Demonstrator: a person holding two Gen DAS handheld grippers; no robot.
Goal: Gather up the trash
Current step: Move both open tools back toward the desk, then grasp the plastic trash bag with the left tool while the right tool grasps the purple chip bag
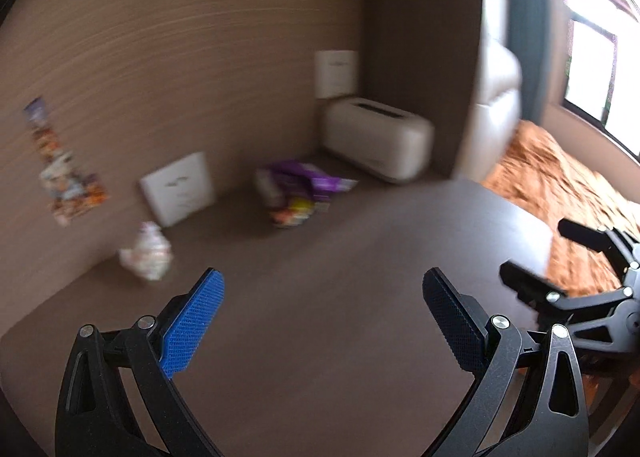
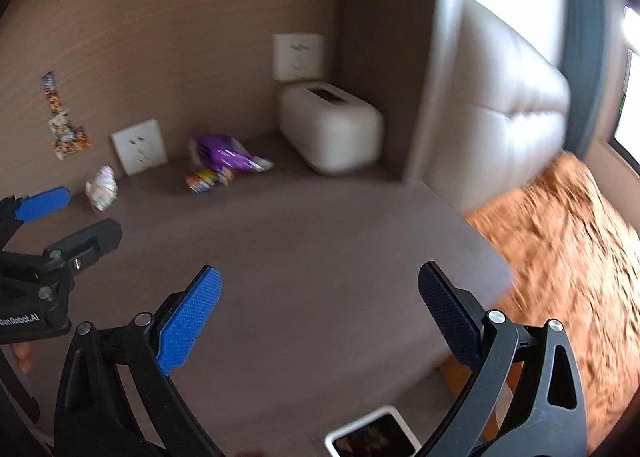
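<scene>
A purple and orange snack wrapper (image 1: 300, 189) lies on the brown tabletop (image 1: 340, 317) near the back wall; it also shows in the right wrist view (image 2: 222, 163). A crumpled white wrapper (image 1: 148, 251) lies to its left, also seen in the right wrist view (image 2: 102, 187). A colourful wrapper strip (image 1: 60, 165) is on the wall, also in the right wrist view (image 2: 60, 121). My left gripper (image 1: 322, 321) is open and empty above the table. My right gripper (image 2: 318, 317) is open and empty, to the right of the left gripper (image 2: 80, 217).
A white tissue box (image 1: 376, 137) stands at the back corner. A white wall socket (image 1: 180, 187) sits low on the wall, another plate (image 1: 335, 73) above the box. A small white bin (image 2: 374, 437) stands below the table edge. An orange bedspread (image 2: 560, 257) lies right.
</scene>
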